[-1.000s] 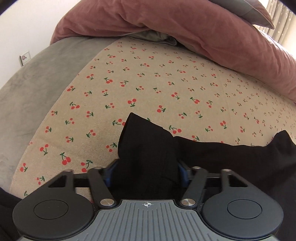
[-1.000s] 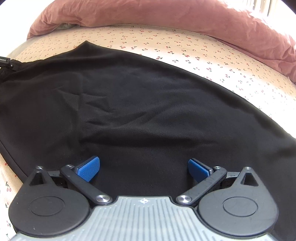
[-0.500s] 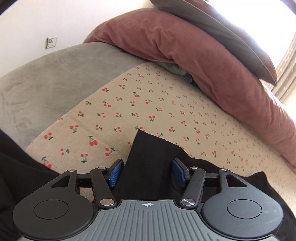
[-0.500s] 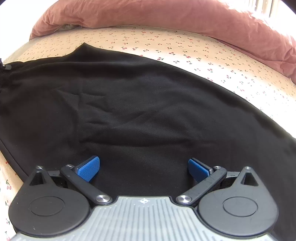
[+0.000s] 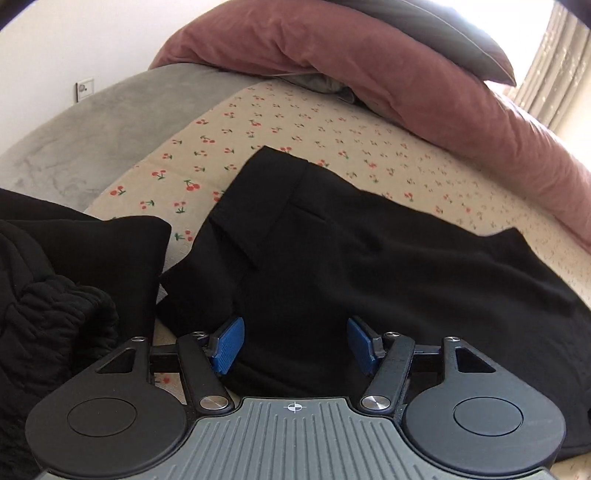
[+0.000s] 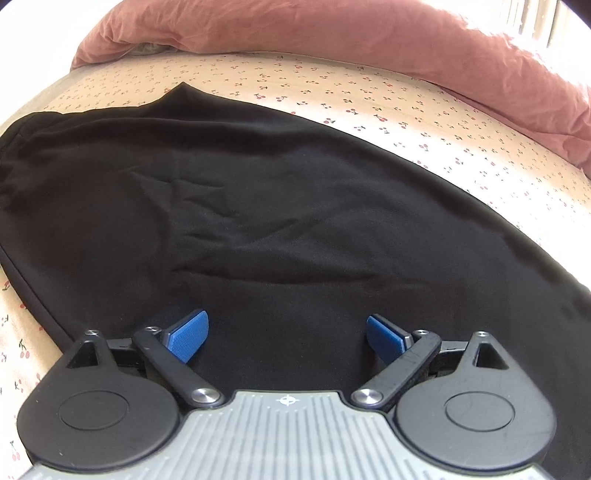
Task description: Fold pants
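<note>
The black pants (image 5: pixel 369 258) lie on the cherry-print bed sheet (image 5: pixel 295 122); a folded-over leg end rests on top with its hem at the far left. My left gripper (image 5: pixel 293 343) is open just above the pants, its blue pads apart, holding nothing. In the right wrist view the pants (image 6: pixel 258 206) spread flat across the sheet (image 6: pixel 369 96). My right gripper (image 6: pixel 286 334) is open low over the cloth and empty.
A dusty-pink duvet (image 5: pixel 406 74) is piled along the far side of the bed, and it also shows in the right wrist view (image 6: pixel 369 33). A dark pillow (image 5: pixel 443 29) lies on it. More black clothing (image 5: pixel 55 295) lies at the left. A grey blanket (image 5: pixel 92 122) covers the far left.
My left gripper, which held the pants leg end between its pads, has opened and pulled back; the leg end now lies on the pants. The right gripper stayed open and barely moved.
</note>
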`<state>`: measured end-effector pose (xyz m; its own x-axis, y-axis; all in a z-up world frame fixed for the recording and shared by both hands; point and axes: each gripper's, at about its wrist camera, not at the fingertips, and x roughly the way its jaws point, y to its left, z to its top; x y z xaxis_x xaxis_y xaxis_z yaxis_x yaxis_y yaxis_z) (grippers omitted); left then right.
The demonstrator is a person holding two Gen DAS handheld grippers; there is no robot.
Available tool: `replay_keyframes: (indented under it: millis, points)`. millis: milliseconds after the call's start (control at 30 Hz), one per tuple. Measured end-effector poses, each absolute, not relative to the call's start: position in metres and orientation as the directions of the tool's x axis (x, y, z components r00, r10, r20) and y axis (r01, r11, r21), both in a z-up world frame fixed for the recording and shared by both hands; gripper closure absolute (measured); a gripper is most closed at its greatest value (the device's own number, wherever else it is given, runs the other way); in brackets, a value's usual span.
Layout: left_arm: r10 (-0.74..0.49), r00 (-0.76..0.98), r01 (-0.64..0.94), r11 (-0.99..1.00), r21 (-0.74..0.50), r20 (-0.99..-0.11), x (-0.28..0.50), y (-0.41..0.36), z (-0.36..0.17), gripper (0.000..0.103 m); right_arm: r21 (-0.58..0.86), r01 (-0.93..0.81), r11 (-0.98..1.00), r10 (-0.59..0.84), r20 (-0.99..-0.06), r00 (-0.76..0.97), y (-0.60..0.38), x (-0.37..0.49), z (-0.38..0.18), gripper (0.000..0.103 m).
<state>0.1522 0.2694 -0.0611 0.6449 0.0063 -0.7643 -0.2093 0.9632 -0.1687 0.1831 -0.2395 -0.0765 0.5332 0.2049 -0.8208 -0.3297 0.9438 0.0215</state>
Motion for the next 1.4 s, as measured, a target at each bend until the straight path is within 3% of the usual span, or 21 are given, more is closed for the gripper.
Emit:
replay_keyframes:
  millis: [100,233,300,433,500,600,733,1000,1100,1400]
  points:
    - [0.041,0.627,-0.183,0.978,-0.096,-0.778,0.143,0.256,-0.062,0.039,0.046,-0.267,0.963,0.188,-0.820,0.541,-0.276,0.180,-0.078,0.011]
    - [0.018,0.580,-0.192,0.975,-0.115,-0.814,0.139,0.256,-0.059,0.024,0.092,-0.167,0.982,0.172,-0.809,0.562,-0.338,0.164,-0.079,0.011]
    - [0.050,0.562,-0.230,0.968,-0.098,-0.826,0.139,0.256,-0.057,0.022,0.100,-0.128,0.987,0.156,-0.805,0.572,-0.360,0.156,-0.080,0.011]
    - [0.254,0.613,-0.362,0.932,0.020,-0.748,0.131,0.244,-0.033,0.023,0.094,-0.025,0.995,0.091,-0.807,0.583,-0.387,0.146,-0.079,0.011]
    - [0.273,0.658,-0.331,0.942,0.056,-0.702,0.130,0.222,-0.018,0.023,0.100,0.012,0.995,0.074,-0.809,0.583,-0.393,0.146,-0.077,0.011]
    - [0.215,0.708,-0.238,0.969,0.060,-0.672,0.134,0.180,-0.003,0.023,0.087,0.081,0.993,0.022,-0.802,0.597,-0.393,0.148,-0.071,0.012]
    - [0.066,0.698,-0.056,0.998,0.038,-0.713,0.157,0.100,-0.003,0.021,0.050,0.102,0.994,-0.027,-0.770,0.637,-0.382,0.150,-0.066,0.012]
    - [0.000,0.714,0.048,0.998,0.049,-0.700,0.174,-0.020,-0.044,0.020,-0.010,0.039,0.999,-0.033,-0.769,0.639,-0.367,0.147,-0.064,0.012]
    - [0.027,0.659,0.050,0.996,0.080,-0.752,0.182,-0.028,-0.072,0.020,-0.041,0.036,0.998,-0.055,-0.776,0.628,-0.368,0.145,-0.067,0.012]
    - [0.026,0.652,-0.019,1.000,0.017,-0.757,0.185,-0.004,-0.075,0.016,-0.014,0.064,0.998,-0.050,-0.801,0.597,-0.381,0.147,-0.079,0.009]
